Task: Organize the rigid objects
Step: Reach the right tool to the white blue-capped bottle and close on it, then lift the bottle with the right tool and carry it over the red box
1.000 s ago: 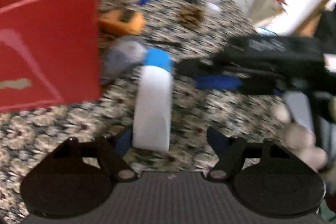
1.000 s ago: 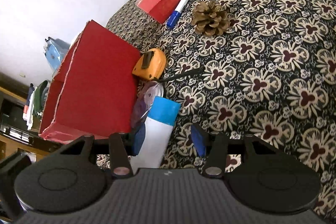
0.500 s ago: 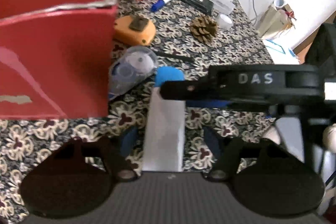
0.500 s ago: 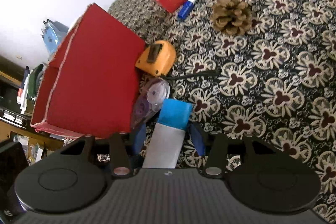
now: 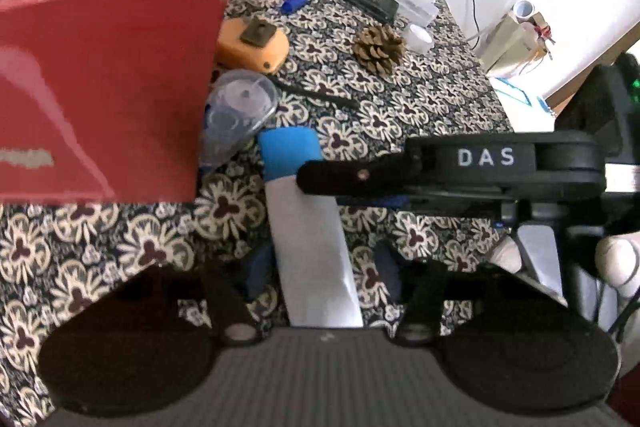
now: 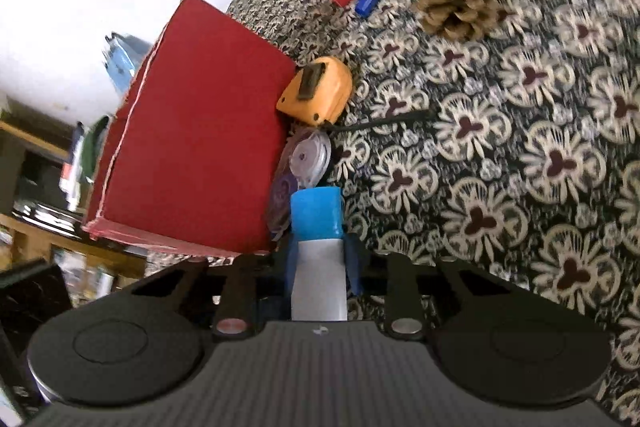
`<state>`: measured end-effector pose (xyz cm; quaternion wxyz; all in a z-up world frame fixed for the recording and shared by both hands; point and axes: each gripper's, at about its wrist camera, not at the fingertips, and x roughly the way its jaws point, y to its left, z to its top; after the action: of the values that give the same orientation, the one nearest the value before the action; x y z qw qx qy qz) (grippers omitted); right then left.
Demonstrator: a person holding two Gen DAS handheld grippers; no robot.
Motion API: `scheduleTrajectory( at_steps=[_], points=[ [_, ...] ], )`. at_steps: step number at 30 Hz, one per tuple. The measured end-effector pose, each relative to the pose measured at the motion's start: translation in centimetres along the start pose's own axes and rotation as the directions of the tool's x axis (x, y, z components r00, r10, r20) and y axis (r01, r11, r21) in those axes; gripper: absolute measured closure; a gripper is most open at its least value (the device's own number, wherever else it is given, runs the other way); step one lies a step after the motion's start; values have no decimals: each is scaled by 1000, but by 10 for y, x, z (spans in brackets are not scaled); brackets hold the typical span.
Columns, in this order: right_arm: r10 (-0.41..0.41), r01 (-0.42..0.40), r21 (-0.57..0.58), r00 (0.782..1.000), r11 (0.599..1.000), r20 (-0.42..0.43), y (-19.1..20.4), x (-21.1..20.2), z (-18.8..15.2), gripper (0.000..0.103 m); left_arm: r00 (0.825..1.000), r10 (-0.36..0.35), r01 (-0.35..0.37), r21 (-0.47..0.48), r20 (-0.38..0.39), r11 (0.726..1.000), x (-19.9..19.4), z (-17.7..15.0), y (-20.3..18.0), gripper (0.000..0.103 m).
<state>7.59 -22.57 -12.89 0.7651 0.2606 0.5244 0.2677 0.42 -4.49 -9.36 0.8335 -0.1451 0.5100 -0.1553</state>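
— What have you got there?
— My right gripper (image 6: 320, 263) is closing, blue pads pressed on both sides of the white tube with the blue cap (image 6: 318, 251). My left gripper (image 5: 320, 267) is closing too, tube between its fingers, right pad still clear of it.
— Where's the tube?
— Just beside the big red box (image 6: 192, 131), cap by the clear tape dispenser (image 6: 306, 157). Beyond that, the orange tape measure (image 6: 318, 91) touches the box; farther off, the pine cone (image 6: 456, 3).
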Motion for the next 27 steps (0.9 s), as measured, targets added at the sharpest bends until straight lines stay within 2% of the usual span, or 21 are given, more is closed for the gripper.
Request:
scheduleTrajectory(
  at_steps=[7,11,14,18,21,25,27],
  points=[
    [88,-87,21,993,996,-78,-14,-3,-12,93,1000,23,-24,32,15,999,-1,-6,-5,47],
    [133,-124,87,986,988,-102,-25,-3,-16,91,1000,17,-17,46,12,999,-2,-10,-6,41],
    [123,-118,59,989,991,-83,-20,-3,-21,90,1000,18,-18,52,12,998,-2,-11,-8,35],
    [102,-102,13,993,995,-59,-10,-3,-28,88,999,37,-38,65,14,997,-2,-13,-11,34],
    [83,-86,-31,994,996,-73,-3,-1,-30,88,999,44,-45,62,11,997,-3,-14,-11,36],
    [93,-100,-101,993,990,-76,4,-8,-35,93,999,34,-34,44,7,998,-9,-19,-5,48],
    [102,-110,-99,991,989,-89,0,-9,-38,93,1000,25,-25,35,2,999,-11,-21,-4,48]
  ],
)
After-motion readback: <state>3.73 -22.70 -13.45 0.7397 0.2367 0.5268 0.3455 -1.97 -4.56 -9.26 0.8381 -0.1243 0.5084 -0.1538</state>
